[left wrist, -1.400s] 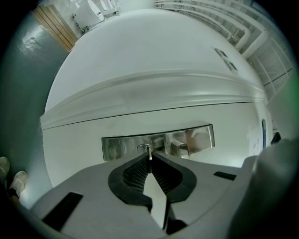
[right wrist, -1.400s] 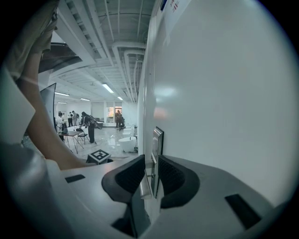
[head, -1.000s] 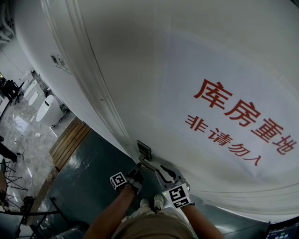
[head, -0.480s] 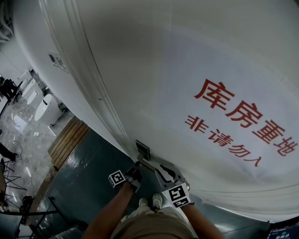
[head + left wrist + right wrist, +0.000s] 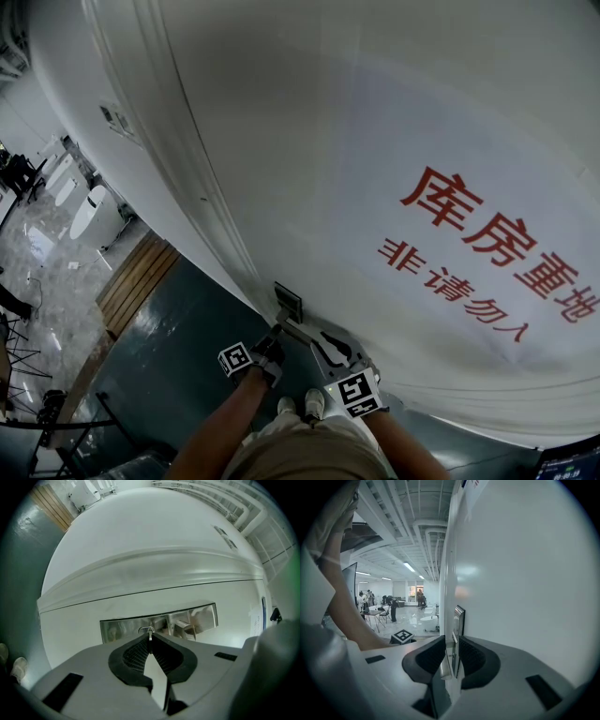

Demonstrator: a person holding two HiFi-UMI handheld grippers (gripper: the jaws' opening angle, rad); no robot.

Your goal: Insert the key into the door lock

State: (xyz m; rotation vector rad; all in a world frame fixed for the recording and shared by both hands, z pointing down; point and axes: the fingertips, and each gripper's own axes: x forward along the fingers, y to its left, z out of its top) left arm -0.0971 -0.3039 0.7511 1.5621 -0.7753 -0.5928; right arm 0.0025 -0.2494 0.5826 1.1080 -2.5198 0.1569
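So it's one big white door (image 5: 309, 169) filling most of the head view, with a grey-green floor (image 5: 178, 366) at the near left and one strip of wood planking (image 5: 141, 281) further left by the wall. Two tools are in play, each with one marker cube. The left tool (image 5: 150, 641) is pinched tight on the one key (image 5: 149, 636). In the left gripper view the thin blade pokes out from between the dark pads, and its tip sits right at the keyhole (image 5: 146, 630). I can't tell how far in it is, if at all. The keyhole is in a single shiny metal lock plate (image 5: 119, 630) set into the door, and that's the only lock I can count. Just right of the keyhole on the same plate is one door handle (image 5: 186, 628). The right tool (image 5: 450, 660) comes in from the right, near the door face. Its jaws are almost together, with the metal lever of that handle squeezed between them, so it's gripping the handle. In the right gripper view the left tool's marker cube (image 5: 403, 635) shows just past the jaws, with the person's forearm (image 5: 344, 616) behind it and a few people way off in the far hall. Down at the near edge are the person's two shoes (image 5: 291, 406). Over on the right of the door there are two lines of red characters (image 5: 497, 234), four big ones and four smaller ones under them.
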